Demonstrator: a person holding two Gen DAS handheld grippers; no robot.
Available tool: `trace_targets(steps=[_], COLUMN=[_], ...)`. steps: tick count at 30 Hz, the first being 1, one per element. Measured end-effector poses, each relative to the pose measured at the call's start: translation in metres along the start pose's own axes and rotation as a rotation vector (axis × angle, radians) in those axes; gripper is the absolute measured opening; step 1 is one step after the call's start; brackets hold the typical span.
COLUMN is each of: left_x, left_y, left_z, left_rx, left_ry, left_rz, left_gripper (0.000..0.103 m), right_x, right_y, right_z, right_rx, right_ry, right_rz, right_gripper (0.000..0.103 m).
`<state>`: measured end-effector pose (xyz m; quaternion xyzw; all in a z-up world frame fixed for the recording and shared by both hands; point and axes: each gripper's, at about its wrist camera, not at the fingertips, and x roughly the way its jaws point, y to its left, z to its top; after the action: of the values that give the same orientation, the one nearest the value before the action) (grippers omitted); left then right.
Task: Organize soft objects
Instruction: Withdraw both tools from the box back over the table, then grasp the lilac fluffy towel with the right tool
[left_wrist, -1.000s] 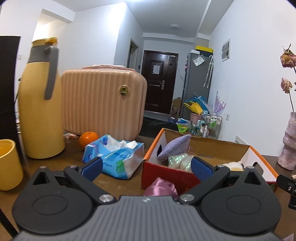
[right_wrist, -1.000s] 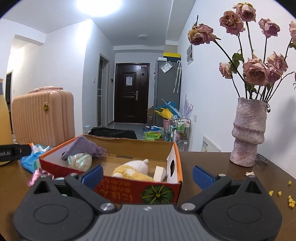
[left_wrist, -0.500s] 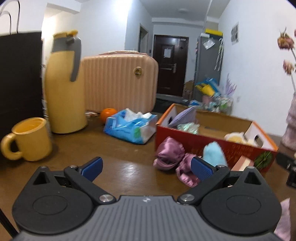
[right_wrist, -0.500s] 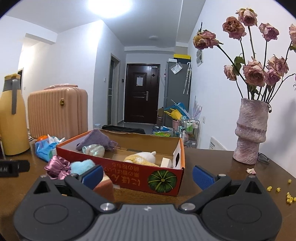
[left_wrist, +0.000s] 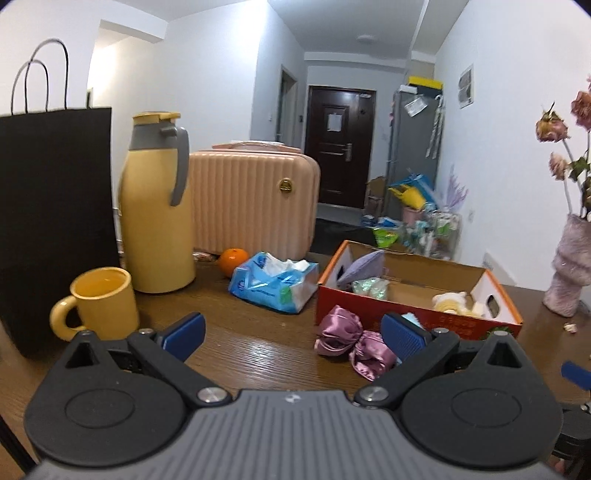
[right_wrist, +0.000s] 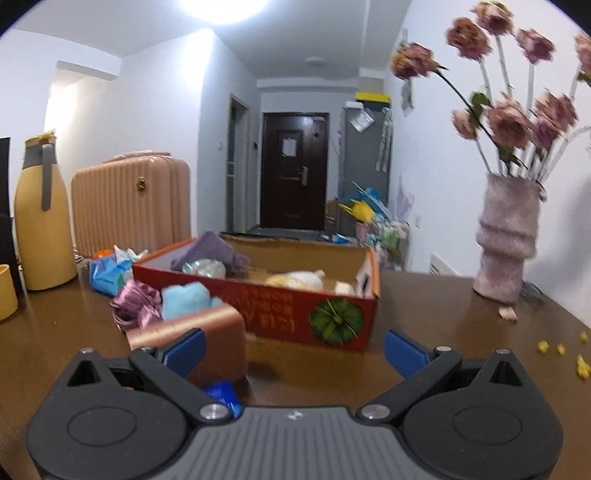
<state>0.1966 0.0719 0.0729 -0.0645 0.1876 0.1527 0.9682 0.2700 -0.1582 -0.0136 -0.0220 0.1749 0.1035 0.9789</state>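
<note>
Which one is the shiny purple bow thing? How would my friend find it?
Find the red cardboard box on the brown table. Just in front of the box's left end, outside it, lies the shiny purple bow. It is glossy, crinkled satin, while the fuzzy blue thing right beside it is matte and fluffy.

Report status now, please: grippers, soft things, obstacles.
Both hand-held grippers open, empty. Purple scrunchies and blue plush on table outside box. Pink block near right gripper.
</note>
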Motion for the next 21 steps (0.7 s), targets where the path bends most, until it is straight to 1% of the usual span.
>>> trace_targets(steps=[3, 6, 7, 9, 11, 13, 14, 17, 21], left_x=[0.011, 0.028, 0.034, 0.047, 0.060, 0.068, 0.069, 0.067, 0.066], left_y=[0.008, 0.023, 0.028, 0.040, 0.048, 0.056, 0.058, 0.056, 0.044], left_z=[-0.011, -0.022, -0.025, -0.028, -0.026, -0.022, -0.021, -0.024, -0.027], left_rx=[0.027, 0.024, 0.016, 0.001, -0.002, -0.025, -0.028, 0.013, 0.059], left_ry=[0.007, 0.021, 0.031, 0.047, 0.071, 0.091, 0.088, 0.046, 0.045], left_rz=[-0.047, -0.079, -0.093, -0.123, -0.124, -0.144, -0.148, -0.128, -0.150], left_gripper=[0.103, 0.103, 0.103, 0.103, 0.103, 0.103, 0.103, 0.103, 0.103], right_x=[-0.008, -0.011, -0.013, -0.014, -0.011, -0.008, -0.008, -0.015, -0.019], right_y=[-0.005, -0.001, 0.003, 0.016, 0.028, 0.032, 0.032, 0.027, 0.021], right_z=[-0.005, -0.012, -0.015, -0.020, -0.023, -0.021, -0.020, -0.016, -0.013], right_rx=[0.041, 0.060, 0.050, -0.018, -0.090, -0.107, -0.087, -0.029, -0.040], right_ry=[0.008, 0.032, 0.039, 0.070, 0.095, 0.116, 0.122, 0.118, 0.131], right_rz=[-0.030, -0.072, -0.080, -0.106, -0.135, -0.153, -0.156, -0.140, -0.156], right_gripper=[0.103, 0.103, 0.103, 0.103, 0.103, 0.103, 0.103, 0.103, 0.103])
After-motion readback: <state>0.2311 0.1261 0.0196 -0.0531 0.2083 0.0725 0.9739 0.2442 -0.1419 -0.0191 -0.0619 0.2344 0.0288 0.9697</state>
